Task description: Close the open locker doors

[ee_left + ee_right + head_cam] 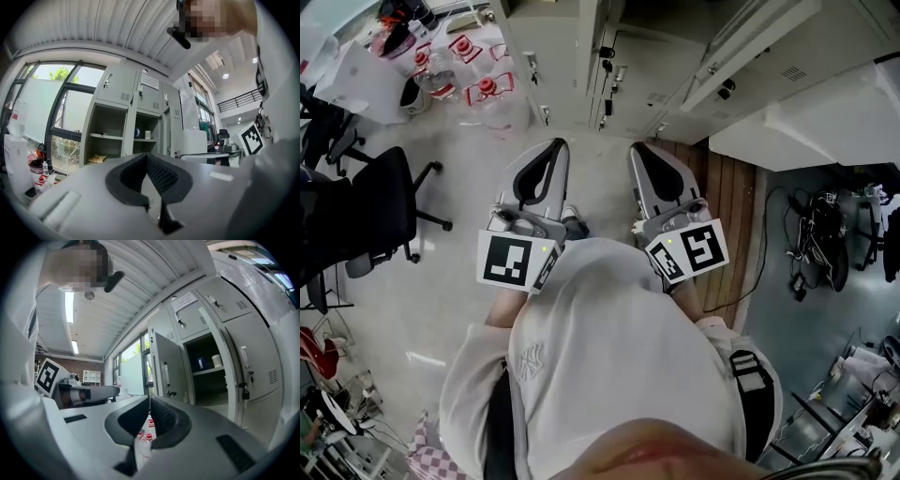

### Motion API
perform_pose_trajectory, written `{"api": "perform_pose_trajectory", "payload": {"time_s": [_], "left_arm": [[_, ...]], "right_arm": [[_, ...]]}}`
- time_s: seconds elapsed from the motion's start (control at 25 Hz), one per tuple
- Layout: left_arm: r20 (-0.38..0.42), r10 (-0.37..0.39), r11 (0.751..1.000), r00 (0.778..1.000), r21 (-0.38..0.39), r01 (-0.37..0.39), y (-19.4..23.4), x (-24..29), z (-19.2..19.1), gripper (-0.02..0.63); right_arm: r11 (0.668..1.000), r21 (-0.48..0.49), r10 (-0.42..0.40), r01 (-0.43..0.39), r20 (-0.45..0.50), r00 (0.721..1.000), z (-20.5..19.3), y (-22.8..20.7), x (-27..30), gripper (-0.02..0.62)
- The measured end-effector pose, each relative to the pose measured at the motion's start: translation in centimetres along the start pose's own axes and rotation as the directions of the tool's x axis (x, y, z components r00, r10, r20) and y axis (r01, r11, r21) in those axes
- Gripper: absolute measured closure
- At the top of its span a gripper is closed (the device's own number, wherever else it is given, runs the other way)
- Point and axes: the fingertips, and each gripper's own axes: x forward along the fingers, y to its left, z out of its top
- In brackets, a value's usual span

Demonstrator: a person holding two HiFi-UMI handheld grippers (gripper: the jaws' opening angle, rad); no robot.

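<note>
We have not closed anything yet: the lockers (117, 86) stand ahead of us with at least two compartments open, and one door (168, 362) swung wide out from the lockers. In the lockers' left open compartment a yellowish packet (97, 158) lies on the bottom; in the one beside it a blue cup (136, 132) and a white cup (147, 134) share a shelf. Our left gripper (553, 148) and right gripper (640, 150) hang short of the lockers, jaws pressed together on nothing.

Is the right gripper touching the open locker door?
Apart. In the right gripper view the right gripper, jaws shut on nothing, ends well short of the open locker door, which stands far beyond its tips.
</note>
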Motion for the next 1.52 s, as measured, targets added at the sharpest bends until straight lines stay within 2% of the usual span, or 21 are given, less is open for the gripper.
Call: {"api": "perform_pose_trajectory", "payload": {"time_s": [0.2,0.48,0.76,0.88,1.04,1.24,1.32,1.52], "left_arm": [[0.012,-0.018,1.000,1.000,0.019,0.018,4.3,2.1,1.5,0.621],[-0.012,-0.026,1.000,1.000,-0.003,0.026,7.6,3.8,0.2,0.621],[-0.027,0.032,0.999,0.999,-0.010,-0.032,10.2,5.8,-0.2,0.621],[-0.018,0.064,0.998,0.998,0.002,-0.064,10.8,7.0,0.2,0.621],[0.011,0.128,0.992,0.992,0.011,-0.128,11.8,8.0,1.2,0.621],[0.013,0.217,0.976,0.976,0.010,-0.217,13.4,8.2,0.5,0.621],[0.011,0.234,0.972,0.972,0.013,-0.234,13.8,8.1,0.3,0.621],[0.020,0.261,0.965,0.965,0.017,-0.261,15.6,8.3,0.5,0.621]], "right_arm": [[1.000,-0.010,0.001,0.000,0.026,1.000,1.4,-0.2,4.8,0.580],[1.000,-0.011,-0.020,0.021,0.059,0.998,1.9,-1.9,8.8,0.580],[0.999,-0.052,0.008,-0.003,0.093,0.996,3.9,-5.0,11.9,0.580],[0.999,-0.028,0.050,-0.047,0.107,0.993,4.6,-6.2,13.1,0.580],[0.986,0.019,0.164,-0.168,0.124,0.979,5.2,-6.4,14.4,0.578],[0.961,0.008,0.274,-0.277,0.132,0.953,5.4,-6.3,15.5,0.572],[0.949,0.016,0.310,-0.315,0.140,0.940,5.7,-5.9,15.8,0.529],[0.921,0.048,0.378,-0.388,0.144,0.915,5.6,-4.6,17.0,0.528]]}}
